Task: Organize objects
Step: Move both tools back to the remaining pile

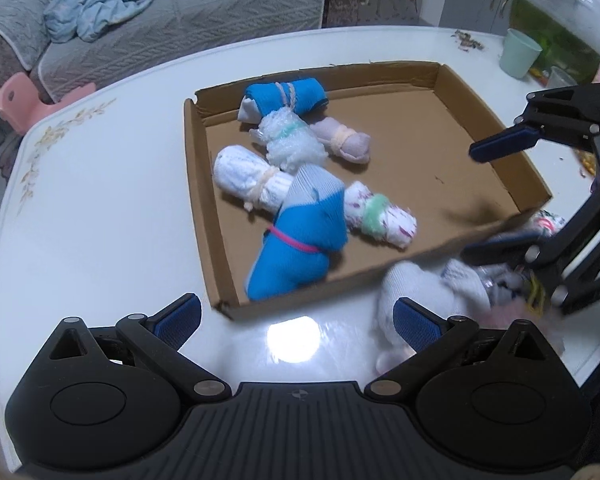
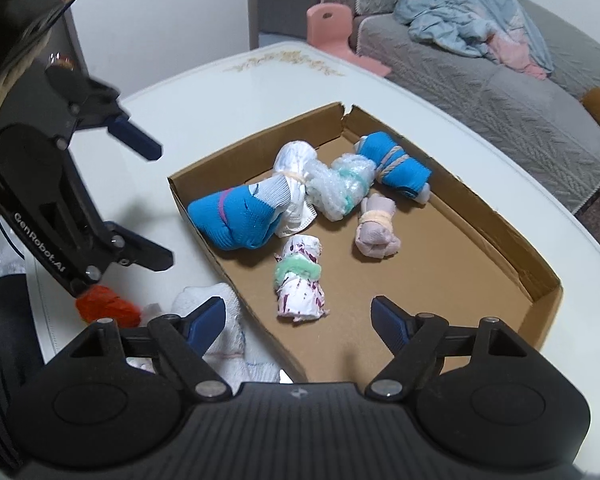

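Left wrist view
Left gripper: hanging over the white tabletop, jaws spread wide, gripping nothing.
Cardboard tray: sitting on the tabletop, holding six tied bundles.
Blue bundle: lying against the tray's near wall.
Loose bundles: lying blurred outside the tray, beside the right gripper.

Right wrist view
Right gripper: hovering over the tray's near edge, jaws apart, gripping nothing.
Floral bundle: lying inside the tray, just ahead of the fingers.
White bundle: resting outside the tray, by the left fingertip.
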`<state>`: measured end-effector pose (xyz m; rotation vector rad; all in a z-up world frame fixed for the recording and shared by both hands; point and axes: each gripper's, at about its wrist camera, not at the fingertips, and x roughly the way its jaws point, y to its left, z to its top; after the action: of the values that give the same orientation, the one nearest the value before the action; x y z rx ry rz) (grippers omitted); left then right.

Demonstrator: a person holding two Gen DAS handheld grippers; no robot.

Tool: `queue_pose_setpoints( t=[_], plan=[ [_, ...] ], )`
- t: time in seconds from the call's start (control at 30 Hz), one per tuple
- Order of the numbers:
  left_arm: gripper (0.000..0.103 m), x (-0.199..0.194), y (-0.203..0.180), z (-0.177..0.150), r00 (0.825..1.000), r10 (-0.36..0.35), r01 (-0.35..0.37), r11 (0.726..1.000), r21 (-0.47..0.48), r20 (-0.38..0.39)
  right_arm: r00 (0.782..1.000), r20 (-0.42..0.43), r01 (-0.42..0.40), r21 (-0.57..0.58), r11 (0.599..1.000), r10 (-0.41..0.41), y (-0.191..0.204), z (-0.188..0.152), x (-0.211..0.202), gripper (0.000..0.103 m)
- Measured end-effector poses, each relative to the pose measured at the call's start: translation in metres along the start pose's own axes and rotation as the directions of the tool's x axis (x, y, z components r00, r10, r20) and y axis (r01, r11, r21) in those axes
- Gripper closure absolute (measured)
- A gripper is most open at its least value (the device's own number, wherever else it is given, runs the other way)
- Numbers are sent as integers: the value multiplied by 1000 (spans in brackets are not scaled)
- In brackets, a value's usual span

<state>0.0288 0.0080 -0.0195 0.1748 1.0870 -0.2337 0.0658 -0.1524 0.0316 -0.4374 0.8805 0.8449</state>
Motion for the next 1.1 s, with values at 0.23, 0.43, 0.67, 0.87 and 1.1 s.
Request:
queue_pose_setpoints(
  t=[0.23,0.43,0.67,0.87,1.1],
  plan=[
    [0,-13,-3,-51,998,-26,31,995,-90,56,992,110,35,157,987,-53,-14,-48,-40,17],
    [0,-8,-5,-104,992,-37,66,967,-245,122,958,198,132,334,933,-206,-29,-113,-65,10],
    [0,6,-5,-129,992,2,37,952,-305,129,930,190,188,489,852,-314,-49,-148,-44,10],
    [0,11,-2,-130,987,122,-91,964,-251,108,931,194,183,483,857,-308,-48,-146,-25,10],
    [0,9,1,-130,982,131,-92,962,-257,136,932,145,247,417,875,-332,-38,-159,-15,12]
  ],
)
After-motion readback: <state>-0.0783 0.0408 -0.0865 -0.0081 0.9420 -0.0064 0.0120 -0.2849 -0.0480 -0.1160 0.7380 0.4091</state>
